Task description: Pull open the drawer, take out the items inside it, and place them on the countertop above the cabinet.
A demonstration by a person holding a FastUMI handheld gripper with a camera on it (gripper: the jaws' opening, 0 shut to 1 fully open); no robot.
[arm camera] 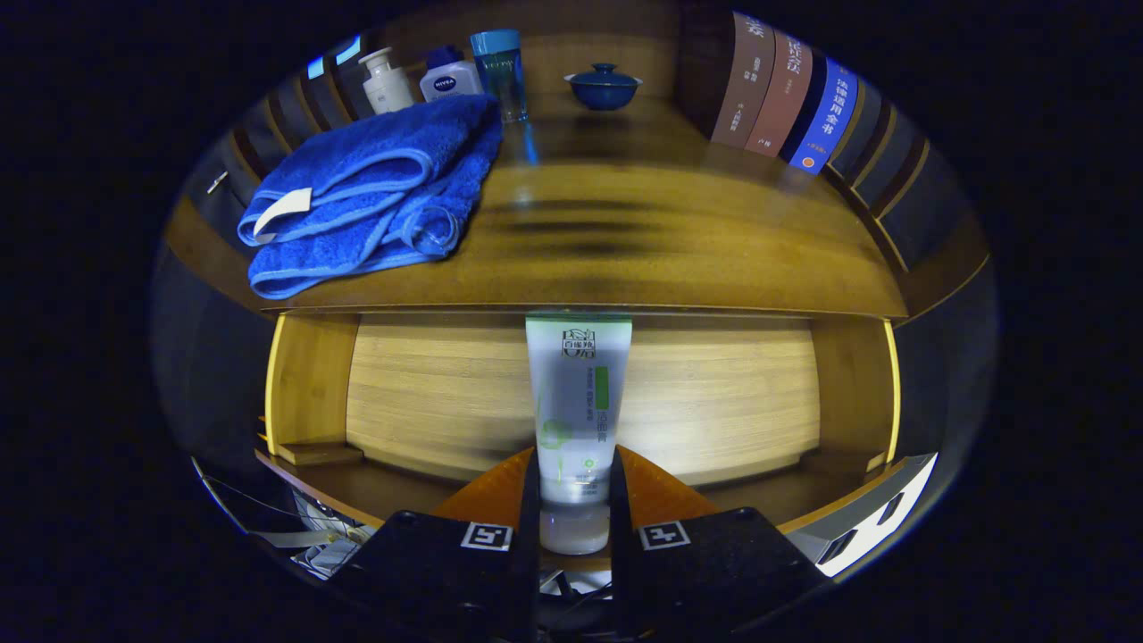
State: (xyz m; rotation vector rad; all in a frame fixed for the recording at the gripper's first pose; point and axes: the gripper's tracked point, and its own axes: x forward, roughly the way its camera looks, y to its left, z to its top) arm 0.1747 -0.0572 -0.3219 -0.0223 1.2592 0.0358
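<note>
— Fingers (533,500) pinch the tube (576,420) low near its cap, over the open drawer (429,393)?

— Yes, gripper (575,518) clenched on it. I'd lift it clear of the countertop (643,241) edge, then set it right of the towel (375,192).

We see the tube (577,406) between the gripper (575,509) fingers, over the open drawer (429,393), just before the countertop (625,241). On the countertop, a towel (366,192) lies left, bottles (446,80) and a bowl (603,87) behind, books (786,94) right.
</note>
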